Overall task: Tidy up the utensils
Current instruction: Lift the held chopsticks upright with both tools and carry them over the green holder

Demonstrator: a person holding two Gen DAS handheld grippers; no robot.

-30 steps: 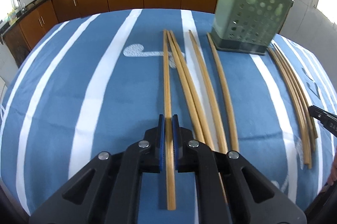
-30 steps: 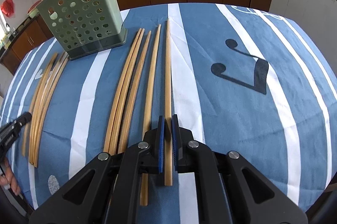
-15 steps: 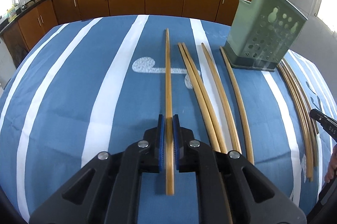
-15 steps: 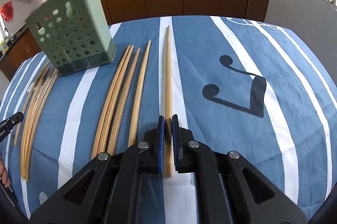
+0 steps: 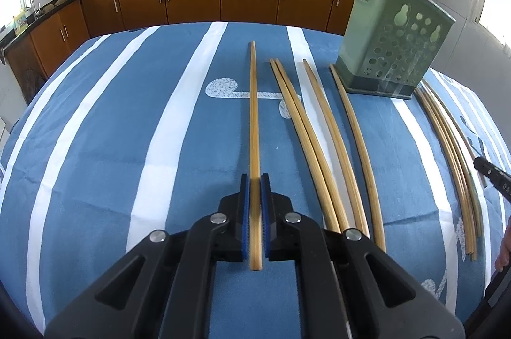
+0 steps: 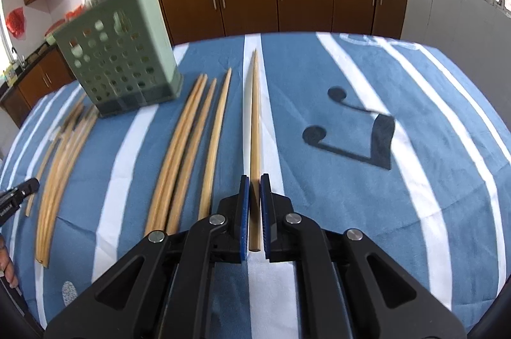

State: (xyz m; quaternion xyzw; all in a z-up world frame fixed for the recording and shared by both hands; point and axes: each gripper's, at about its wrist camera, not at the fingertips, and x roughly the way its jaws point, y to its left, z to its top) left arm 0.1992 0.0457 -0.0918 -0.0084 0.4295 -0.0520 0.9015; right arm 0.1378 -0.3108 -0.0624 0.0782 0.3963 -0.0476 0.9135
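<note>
blue white-striped tablecloth (image 5: 105, 154) carries loose chopsticks. left gripper (image 5: 254, 184) clamps one long bamboo chopstick (image 5: 253, 115); right gripper (image 6: 254, 184) clamps another bamboo stick (image 6: 254, 115). pickup step, seemingly; next, carry both into the perforated green plastic holder (image 5: 392, 42).

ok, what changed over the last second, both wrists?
Both chopsticks came up off the cloth, each clamped throughout: left gripper on its chopstick, right gripper on its own. Loose chopsticks and green holder stayed put.
</note>
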